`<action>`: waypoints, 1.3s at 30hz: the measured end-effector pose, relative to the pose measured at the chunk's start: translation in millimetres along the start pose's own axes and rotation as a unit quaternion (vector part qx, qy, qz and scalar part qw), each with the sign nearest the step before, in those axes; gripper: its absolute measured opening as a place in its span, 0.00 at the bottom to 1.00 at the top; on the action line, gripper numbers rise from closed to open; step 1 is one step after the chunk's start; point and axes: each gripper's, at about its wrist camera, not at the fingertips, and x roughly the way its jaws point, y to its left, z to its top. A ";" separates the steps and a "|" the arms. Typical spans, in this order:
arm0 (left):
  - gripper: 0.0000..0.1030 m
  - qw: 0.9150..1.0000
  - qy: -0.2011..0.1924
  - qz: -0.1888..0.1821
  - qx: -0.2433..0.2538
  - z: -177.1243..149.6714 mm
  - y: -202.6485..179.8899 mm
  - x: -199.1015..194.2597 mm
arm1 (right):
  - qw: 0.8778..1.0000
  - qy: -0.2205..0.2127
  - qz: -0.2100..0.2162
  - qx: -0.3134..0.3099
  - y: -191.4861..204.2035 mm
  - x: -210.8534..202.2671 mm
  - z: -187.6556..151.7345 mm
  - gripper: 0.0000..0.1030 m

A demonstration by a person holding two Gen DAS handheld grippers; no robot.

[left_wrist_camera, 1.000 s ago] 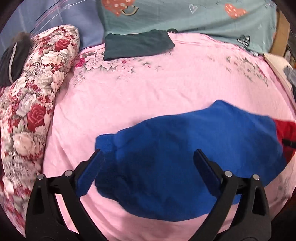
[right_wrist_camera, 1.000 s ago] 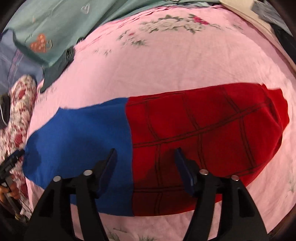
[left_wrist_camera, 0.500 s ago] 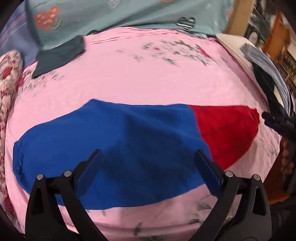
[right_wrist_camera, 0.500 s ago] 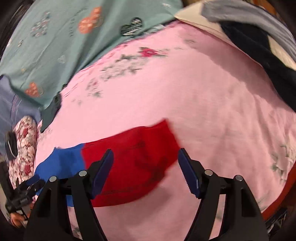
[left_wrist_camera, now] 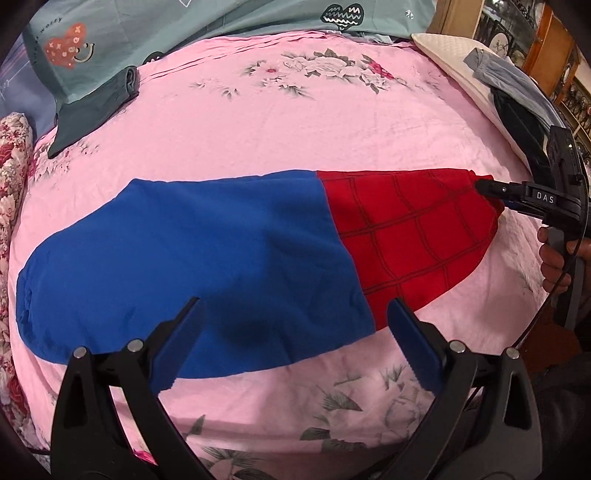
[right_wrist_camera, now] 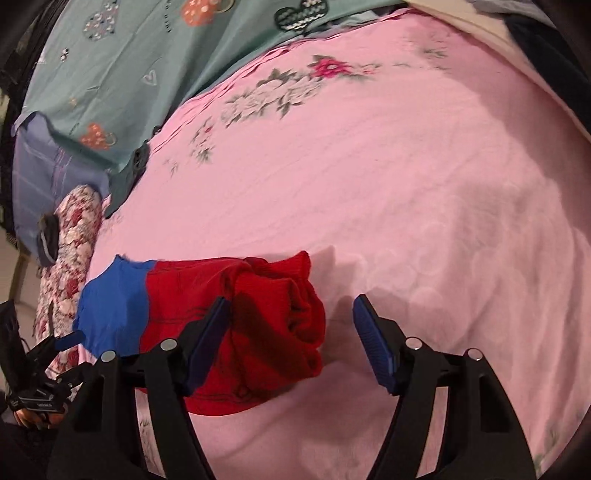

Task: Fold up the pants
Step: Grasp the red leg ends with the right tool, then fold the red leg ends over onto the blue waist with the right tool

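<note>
Pink and soft, the bed sheet (left_wrist_camera: 332, 122) is the biggest thing here, with grey-green flowers printed on it, and it gives a wide flat place to fold on. On the sheet lie the pants (left_wrist_camera: 229, 258), stretched out long: one half is blue and the other half is red with thin dark lines like a web. They look folded lengthwise once, one leg on top of the other, so I think the next job is to fold them short, end to end. Past the pants, at the head of the bed, there is a green quilt (left_wrist_camera: 221, 18) with hearts on it, and a dark green folded cloth (left_wrist_camera: 92, 110) sits just in front of that quilt. Beside the blue end of the pants is a roll with red roses (left_wrist_camera: 11, 155). Beyond the red end there is a cream pillow (left_wrist_camera: 461, 62) with grey and dark clothes piled on it, and wooden shelves stand behind that. The left claw (left_wrist_camera: 291, 347) is spread wide and holds nothing; it hangs over the near edge of the blue half, ready to help. The right claw (right_wrist_camera: 291, 343) is also spread wide, right at the bunched red end of the pants (right_wrist_camera: 273, 317), with one finger (right_wrist_camera: 207, 339) over the cloth and the other over bare sheet. It is not pinching yet, but it looks set to grab that end.
</note>
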 end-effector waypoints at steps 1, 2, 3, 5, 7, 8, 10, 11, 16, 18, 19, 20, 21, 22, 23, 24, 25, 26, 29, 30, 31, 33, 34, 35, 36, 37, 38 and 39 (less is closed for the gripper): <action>0.97 1.000 0.002 0.003 -0.001 -0.7 -3.3 0.1 | 1.000 0.006 0.012 -0.005 -0.6 2.4 0.4 0.63; 0.97 1.000 0.003 0.005 -0.001 -0.5 -5.3 0.5 | 0.999 0.016 0.028 -0.011 -0.3 7.1 0.5 0.62; 0.97 1.000 0.005 0.008 0.001 -0.9 -7.5 0.7 | 0.999 0.015 0.032 -0.020 1.4 9.5 1.3 0.61; 0.97 1.000 0.010 0.015 0.002 -2.1 -12.0 1.6 | 0.998 0.019 0.038 -0.045 6.6 12.8 2.3 0.58; 0.97 1.000 0.014 0.020 0.003 -3.7 -15.4 2.5 | 0.997 0.025 0.049 -0.055 9.4 16.3 4.2 0.46; 0.97 1.000 0.018 0.022 0.003 -4.6 -16.5 3.2 | 0.996 0.031 0.060 -0.055 10.2 18.7 4.3 0.37; 0.97 0.999 0.024 0.025 0.003 -5.6 -17.7 4.3 | 0.996 0.031 0.070 -0.055 11.4 18.5 2.8 0.31; 0.97 0.999 0.024 0.025 0.003 -5.1 -17.9 4.0 | 0.996 0.028 0.071 -0.051 11.2 16.0 2.3 0.28; 0.97 0.999 0.017 0.028 -0.011 1.1 -4.4 10.8 | 0.995 -0.002 0.102 0.007 8.1 -8.3 0.6 0.21; 0.97 0.999 0.019 0.025 -0.026 3.6 5.7 19.8 | 0.996 -0.018 0.083 0.007 23.3 -22.2 -0.2 0.20; 0.97 0.999 0.022 0.024 -0.034 4.5 11.2 25.4 | 0.997 -0.027 0.071 0.002 33.6 -28.8 -0.5 0.20; 0.97 0.998 0.027 0.028 -0.040 4.8 17.6 33.2 | 0.998 -0.037 0.058 -0.005 44.2 -35.0 -0.6 0.20; 0.97 0.998 0.032 0.030 -0.042 4.3 21.7 38.9 | 0.998 -0.047 0.040 -0.013 57.7 -41.3 -0.6 0.20; 0.97 0.998 0.039 0.031 -0.041 3.1 25.9 45.1 | 0.998 -0.053 0.022 -0.016 68.6 -44.7 0.0 0.20; 0.97 0.998 0.050 0.033 -0.037 1.1 29.1 51.3 | 0.998 -0.059 -0.003 -0.021 84.6 -47.5 0.7 0.20; 0.97 0.997 0.058 0.032 -0.031 -0.8 31.5 55.5 | 0.998 -0.063 -0.016 -0.026 97.6 -48.6 0.9 0.20; 0.97 0.998 0.060 0.030 -0.022 -3.4 34.6 56.4 | 0.997 -0.066 -0.027 -0.032 110.8 -48.7 1.3 0.20; 0.97 0.998 0.048 0.029 -0.017 -4.6 38.5 51.0 | 0.996 -0.069 -0.046 -0.044 131.7 -48.1 1.9 0.20; 0.97 0.999 -0.008 0.033 -0.023 -6.0 63.0 21.6 | 0.989 -0.075 -0.101 -0.083 180.0 -41.1 1.7 0.20; 0.97 0.999 -0.020 0.037 -0.029 -7.1 74.1 12.9 | 0.987 -0.073 -0.109 -0.089 191.5 -37.2 1.6 0.20; 0.97 0.998 -0.029 0.043 -0.037 -9.1 86.8 5.0 | 0.986 -0.069 -0.116 -0.097 209.7 -29.4 1.0 0.20; 0.97 0.995 -0.045 0.054 -0.065 -16.9 119.1 -10.9 | 0.984 -0.058 -0.127 -0.108 234.2 -11.7 -1.5 0.20; 0.97 0.994 -0.049 0.058 -0.080 -21.9 134.9 -17.1 | 0.983 -0.053 -0.130 -0.115 245.9 -1.6 -3.8 0.20; 0.97 0.991 -0.054 0.061 -0.102 -28.5 153.5 -24.7 | 0.982 -0.042 -0.137 -0.124 260.9 14.0 -7.5 0.20; 0.97 0.989 -0.057 0.064 -0.120 -34.5 170.2 -30.6 | 0.981 -0.033 -0.142 -0.128 270.3 26.6 -10.9 0.19; 0.97 0.986 -0.059 0.067 -0.138 -41.4 185.3 -36.1 | 0.980 -0.021 -0.149 -0.133 282.8 44.8 -15.4 0.19; 0.97 0.983 -0.061 0.070 -0.156 -49.0 201.3 -41.6 | 0.978 -0.011 -0.155 -0.139 293.4 60.0 -20.3 0.19; 0.97 0.981 -0.060 0.073 -0.172 -57.0 218.9 -46.6 | 0.976 -0.002 -0.160 -0.146 301.4 72.3 -24.8 0.19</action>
